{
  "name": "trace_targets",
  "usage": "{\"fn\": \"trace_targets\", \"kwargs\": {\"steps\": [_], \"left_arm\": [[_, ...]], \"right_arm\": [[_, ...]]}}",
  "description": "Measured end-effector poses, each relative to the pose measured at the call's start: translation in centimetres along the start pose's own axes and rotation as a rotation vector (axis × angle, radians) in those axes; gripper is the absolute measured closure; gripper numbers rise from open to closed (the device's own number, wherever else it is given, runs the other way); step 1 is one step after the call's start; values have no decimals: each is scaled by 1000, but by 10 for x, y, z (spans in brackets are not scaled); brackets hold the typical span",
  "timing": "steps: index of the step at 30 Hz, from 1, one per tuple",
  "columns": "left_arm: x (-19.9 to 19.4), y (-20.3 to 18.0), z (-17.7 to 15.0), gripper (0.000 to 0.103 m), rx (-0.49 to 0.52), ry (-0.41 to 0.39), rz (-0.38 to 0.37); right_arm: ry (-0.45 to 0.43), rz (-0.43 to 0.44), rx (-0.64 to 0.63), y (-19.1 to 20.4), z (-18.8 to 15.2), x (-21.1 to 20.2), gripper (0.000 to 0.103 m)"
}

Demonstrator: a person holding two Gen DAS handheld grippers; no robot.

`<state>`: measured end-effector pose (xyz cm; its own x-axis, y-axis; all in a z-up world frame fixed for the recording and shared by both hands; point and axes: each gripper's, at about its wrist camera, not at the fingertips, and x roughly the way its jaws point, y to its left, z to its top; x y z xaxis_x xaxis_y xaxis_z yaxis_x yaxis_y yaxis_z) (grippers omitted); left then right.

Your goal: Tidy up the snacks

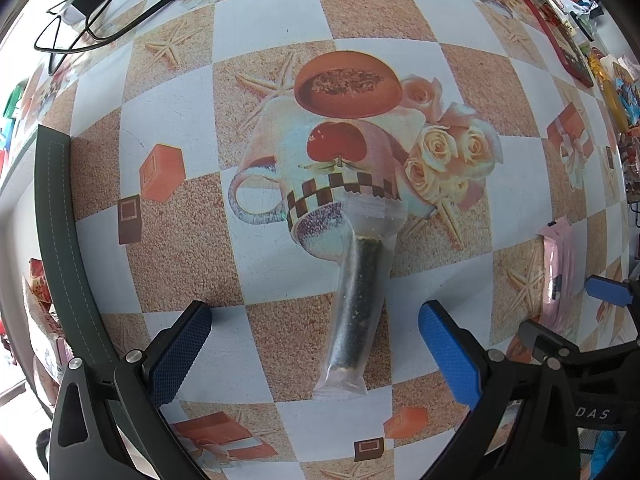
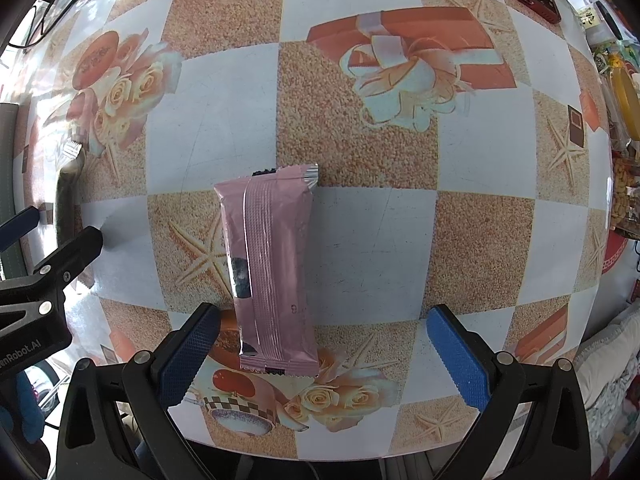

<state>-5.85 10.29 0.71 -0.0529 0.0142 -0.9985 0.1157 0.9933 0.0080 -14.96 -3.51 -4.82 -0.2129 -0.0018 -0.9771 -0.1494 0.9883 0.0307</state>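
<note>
Lying flat on the table (image 1: 272,32), the clear packet (image 1: 356,296) with the dark stick inside runs lengthwise away from the left gripper (image 1: 316,344) — near end at the bottom, far crimped end leaning a bit to the right, over the printed mug on the tablecloth. It sits between the two blue pads (image 1: 182,350), roughly centred, and neither pad touches it. That gripper is spread wide and holds nothing.

Same story on the other side. The pink bar (image 2: 272,268) lies flat too, long axis pointing away from the right gripper (image 2: 324,352), with the back seam facing up and the far end tipped slightly right. It is off-centre in the gap: its lower left edge is just beside the left pad (image 2: 188,354) — can't tell if they actually touch — while the right pad (image 2: 456,356) is well apart from it. Gripper is wide open, nothing gripped.

In the left wrist view the pink bar (image 1: 558,276) shows up at the right edge, well apart from the clear packet, with the right gripper (image 1: 608,290) just next to it. A red tray (image 1: 560,36) sits at the far right of the table, with more snack packs past it.
</note>
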Motion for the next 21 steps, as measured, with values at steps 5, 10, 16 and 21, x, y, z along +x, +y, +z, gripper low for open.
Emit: {"fn": "trace_targets", "kwargs": {"steps": [5,10,16,21], "left_arm": [[2,1,3,0,1,30,2],[-1,-4,1,9,2,38,0],[-13,-15,2,46,30,8,-1],[-20,-12,4,83,16,5,-47]], "right_arm": [[17,5,18,-1,4,1,0],[-28,6,17,-3,3,-12,26],[-53,35,6,-1,5,-23,75],[-57,84,9,-1,3,-29,76]]}}
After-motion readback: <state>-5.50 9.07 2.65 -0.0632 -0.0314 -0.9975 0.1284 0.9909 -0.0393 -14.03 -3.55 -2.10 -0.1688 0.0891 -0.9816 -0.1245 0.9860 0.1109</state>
